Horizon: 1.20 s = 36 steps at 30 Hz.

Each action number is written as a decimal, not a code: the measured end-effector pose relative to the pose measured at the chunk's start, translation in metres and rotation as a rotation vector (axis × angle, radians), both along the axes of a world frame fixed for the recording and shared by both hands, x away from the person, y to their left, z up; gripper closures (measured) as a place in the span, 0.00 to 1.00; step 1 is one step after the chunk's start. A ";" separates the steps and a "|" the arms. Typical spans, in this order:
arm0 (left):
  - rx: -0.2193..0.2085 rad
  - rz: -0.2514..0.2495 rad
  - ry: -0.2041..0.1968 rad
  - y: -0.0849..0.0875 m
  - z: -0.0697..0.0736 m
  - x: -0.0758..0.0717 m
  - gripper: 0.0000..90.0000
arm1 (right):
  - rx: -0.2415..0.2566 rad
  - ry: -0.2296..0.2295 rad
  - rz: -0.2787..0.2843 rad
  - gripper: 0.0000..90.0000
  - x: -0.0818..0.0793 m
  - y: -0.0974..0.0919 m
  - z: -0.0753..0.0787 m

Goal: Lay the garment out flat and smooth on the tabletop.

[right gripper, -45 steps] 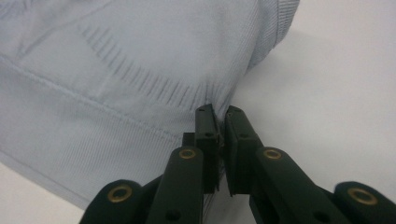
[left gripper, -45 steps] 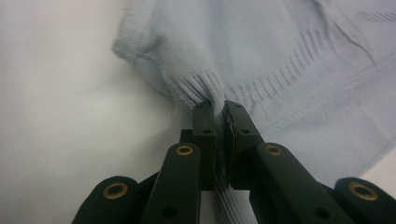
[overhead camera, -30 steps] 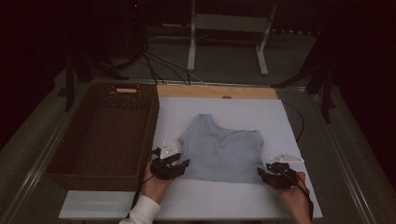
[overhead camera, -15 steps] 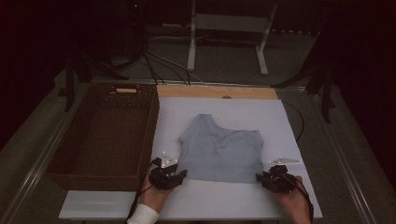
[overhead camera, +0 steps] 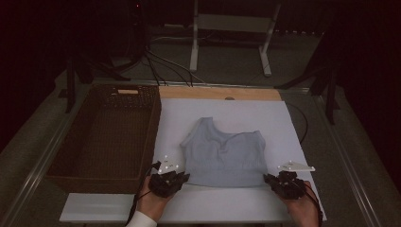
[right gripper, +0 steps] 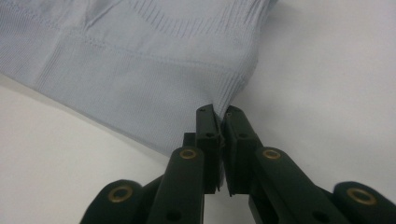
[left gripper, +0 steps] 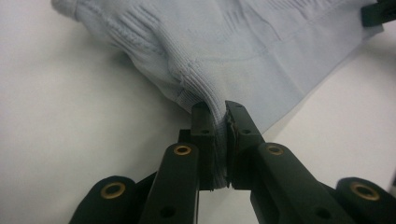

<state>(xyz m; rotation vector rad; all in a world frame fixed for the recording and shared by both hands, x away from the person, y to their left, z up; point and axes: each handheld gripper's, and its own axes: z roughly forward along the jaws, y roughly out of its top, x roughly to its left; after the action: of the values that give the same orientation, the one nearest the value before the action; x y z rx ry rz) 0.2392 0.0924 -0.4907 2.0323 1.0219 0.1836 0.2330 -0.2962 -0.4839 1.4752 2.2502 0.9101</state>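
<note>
A pale blue ribbed crop top [overhead camera: 222,156] lies flat on the white board [overhead camera: 293,123], hem towards me. My left gripper [overhead camera: 183,177] is at the hem's left corner. Its jaws have just been closing and now pinch the fabric [left gripper: 219,116], which bunches up between the pads. My right gripper [overhead camera: 267,178] is at the hem's right corner. Its jaws have also just been closing and hold the corner of the ribbed hem [right gripper: 233,88]. In the left gripper view, the right gripper's tip [left gripper: 378,11] shows at the far corner of the top [left gripper: 261,51].
A brown wicker basket [overhead camera: 106,137] stands left of the board, its near rim close to my left hand. A wooden strip [overhead camera: 220,92] runs along the board's far edge. Cables and a white stand [overhead camera: 231,28] lie beyond the table.
Both grippers have closed onto the hem corners of the top. My left hand has shifted slightly towards the hem corner and lifted a little; the right hand has stayed about where it was.
</note>
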 end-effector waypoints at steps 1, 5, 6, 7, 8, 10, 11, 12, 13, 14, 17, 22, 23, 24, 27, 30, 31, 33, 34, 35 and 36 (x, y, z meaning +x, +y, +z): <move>-0.004 -0.004 0.001 0.001 0.001 -0.002 0.93 | -0.001 -0.002 0.005 0.96 -0.002 0.000 0.001; -0.021 -0.013 0.012 0.006 0.003 -0.009 0.93 | 0.000 -0.007 0.023 0.96 -0.011 0.001 0.002; -0.023 -0.017 0.016 0.007 0.003 -0.012 0.93 | 0.002 -0.005 0.026 0.96 -0.014 0.001 0.003; -0.019 -0.019 0.017 0.008 0.003 -0.014 0.93 | 0.001 -0.007 0.032 0.96 -0.017 0.000 0.003; -0.022 -0.021 0.021 0.009 0.003 -0.017 0.93 | 0.003 -0.005 0.034 0.96 -0.019 0.001 0.003; -0.015 -0.028 0.023 0.012 0.002 -0.021 0.93 | 0.005 -0.005 0.041 0.96 -0.024 0.001 0.003; -0.011 -0.029 0.026 0.013 0.002 -0.023 0.93 | 0.006 -0.005 0.042 0.96 -0.026 0.001 0.003; -0.010 -0.026 0.029 0.014 0.001 -0.024 0.93 | 0.006 -0.003 0.048 0.96 -0.028 0.002 0.003; -0.009 -0.024 0.034 0.015 0.001 -0.026 0.93 | 0.005 0.000 0.055 0.96 -0.029 0.003 0.002; -0.008 -0.025 0.037 0.016 0.000 -0.027 0.93 | 0.006 0.005 0.061 0.96 -0.031 0.004 0.002; 0.005 -0.036 0.035 0.017 0.000 -0.031 0.92 | 0.000 0.016 0.082 0.96 -0.036 0.008 0.001; 0.008 -0.022 0.008 0.018 -0.003 -0.028 0.70 | -0.020 0.004 0.051 0.80 -0.037 0.010 -0.001; 0.007 -0.022 0.000 0.018 -0.002 -0.026 0.65 | -0.015 -0.006 0.037 0.72 -0.036 0.010 -0.001; 0.002 -0.022 -0.010 0.017 -0.001 -0.025 0.61 | -0.002 -0.017 0.025 0.66 -0.034 0.009 0.000; -0.005 -0.017 -0.022 0.013 0.000 -0.022 0.53 | 0.019 -0.053 -0.003 0.54 -0.028 0.009 0.004; -0.013 -0.006 -0.030 0.011 0.000 -0.019 0.47 | 0.021 -0.075 -0.010 0.52 -0.021 0.010 0.005; -0.015 0.000 -0.038 0.010 0.000 -0.018 0.45 | 0.013 -0.079 -0.010 0.51 -0.018 0.011 0.004; -0.027 0.007 -0.050 0.010 0.003 -0.015 0.42 | 0.013 -0.082 -0.014 0.51 -0.012 0.012 0.003; -0.037 0.009 -0.056 0.009 0.004 -0.014 0.41 | 0.014 -0.087 -0.016 0.51 -0.010 0.012 0.003; -0.036 0.013 -0.064 0.009 0.005 -0.013 0.40 | 0.013 -0.089 -0.018 0.51 -0.007 0.013 0.003; -0.037 0.015 -0.070 0.007 0.006 -0.012 0.39 | 0.013 -0.088 -0.018 0.51 -0.004 0.013 0.003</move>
<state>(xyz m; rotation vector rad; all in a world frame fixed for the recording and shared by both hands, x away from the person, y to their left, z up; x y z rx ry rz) 0.2274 0.0994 -0.4847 1.9720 0.9903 0.2404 0.2292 -0.2830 -0.4808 1.4292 2.1688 0.9670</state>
